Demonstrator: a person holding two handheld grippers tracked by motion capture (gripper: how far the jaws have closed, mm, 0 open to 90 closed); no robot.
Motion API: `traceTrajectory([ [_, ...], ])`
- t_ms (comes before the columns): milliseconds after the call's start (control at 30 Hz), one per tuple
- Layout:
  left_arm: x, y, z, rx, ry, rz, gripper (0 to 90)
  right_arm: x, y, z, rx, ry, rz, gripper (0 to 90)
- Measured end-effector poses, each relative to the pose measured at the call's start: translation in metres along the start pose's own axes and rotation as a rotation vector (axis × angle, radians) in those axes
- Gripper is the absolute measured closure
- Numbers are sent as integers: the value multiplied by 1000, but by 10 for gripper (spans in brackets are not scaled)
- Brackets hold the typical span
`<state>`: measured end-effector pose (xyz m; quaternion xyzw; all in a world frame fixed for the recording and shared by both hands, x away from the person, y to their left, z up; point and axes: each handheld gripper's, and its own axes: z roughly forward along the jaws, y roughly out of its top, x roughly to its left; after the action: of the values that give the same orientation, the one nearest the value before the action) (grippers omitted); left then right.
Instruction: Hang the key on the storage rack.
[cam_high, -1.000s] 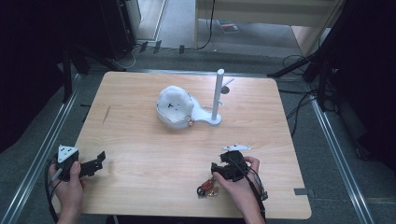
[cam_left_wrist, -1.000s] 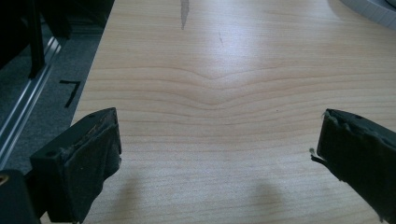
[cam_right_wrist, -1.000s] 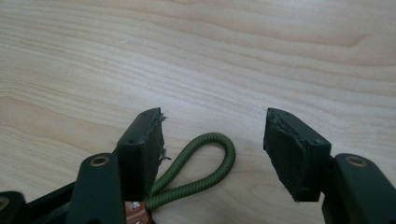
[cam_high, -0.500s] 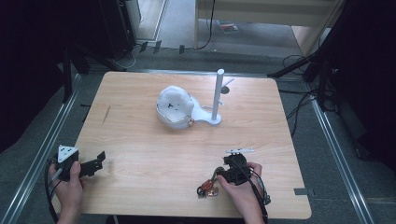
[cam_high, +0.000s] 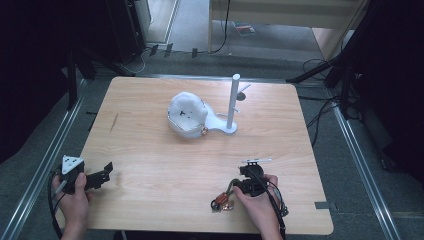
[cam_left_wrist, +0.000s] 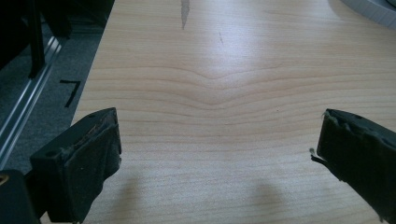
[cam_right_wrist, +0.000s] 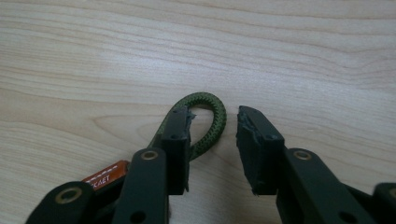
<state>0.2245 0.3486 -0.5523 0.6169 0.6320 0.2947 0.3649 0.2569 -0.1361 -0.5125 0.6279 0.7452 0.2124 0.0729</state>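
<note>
Closing around green cord loop, right hand-held gripper has jaws just narrowing, cord between them, far pad not yet pressing. Loop lies flat on table near front edge, orange tab attached. Cord looks light, soft, floppy; best pinched across loop's bend. Left hand-held gripper spread wide, empty. Count: one cord, one white cap, one post stand.
</note>
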Motion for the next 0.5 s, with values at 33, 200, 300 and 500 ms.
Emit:
traceTrajectory([
  [33, 0, 0, 0, 0, 0, 0, 3, 0, 0, 1, 0, 2, -2, 671],
  [200, 0, 0, 0, -1, 1, 0, 3, 3, 4, 7, -8, 2, 4, 767],
  [300, 0, 0, 0, 0, 2, 0, 3, 4, 7, 9, -14, -1, 5, 800],
  [500, 0, 0, 0, 0, 0, 0, 3, 8, 11, 12, -21, 0, -15, 837],
])
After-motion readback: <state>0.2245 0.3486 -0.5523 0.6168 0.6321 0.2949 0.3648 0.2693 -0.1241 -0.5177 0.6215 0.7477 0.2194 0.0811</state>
